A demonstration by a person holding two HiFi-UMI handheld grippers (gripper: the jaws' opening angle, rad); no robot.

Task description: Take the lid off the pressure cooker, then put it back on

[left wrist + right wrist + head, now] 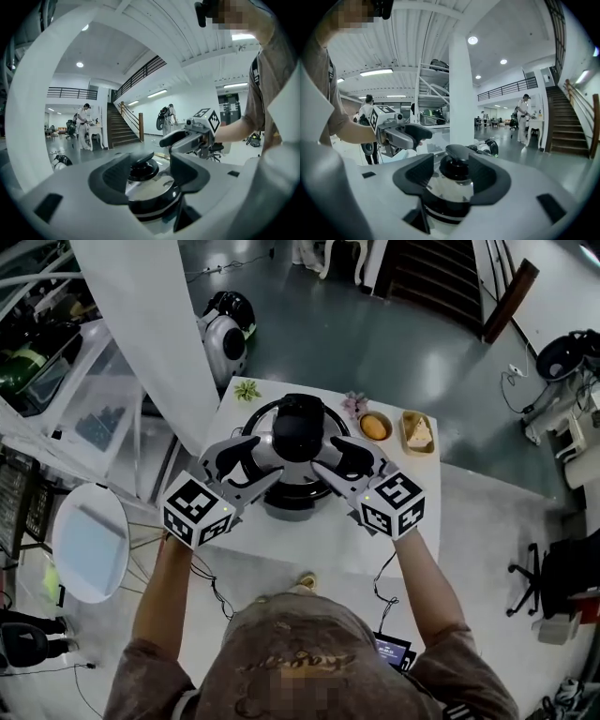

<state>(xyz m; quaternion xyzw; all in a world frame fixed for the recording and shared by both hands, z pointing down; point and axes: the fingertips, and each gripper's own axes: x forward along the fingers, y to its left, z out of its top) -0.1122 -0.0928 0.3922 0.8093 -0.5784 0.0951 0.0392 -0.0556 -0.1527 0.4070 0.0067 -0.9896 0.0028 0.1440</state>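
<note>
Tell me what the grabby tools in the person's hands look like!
The left hand-held gripper and right hand-held gripper are light grey, each with two black-padded jaws and a white cube bearing black square markers. The person wears a brownish short-sleeved T-shirt.

No word, brand or number can be read anywhere. The cube [197,510] on the left tool [257,465] and the cube [394,504] on the right tool [335,463] carry only black-and-white square patterns, no letters. The curly print on the person's shirt [281,664] at the near edge is too blurred to read, and the green sign [229,95] over a far doorway is too small.
</note>
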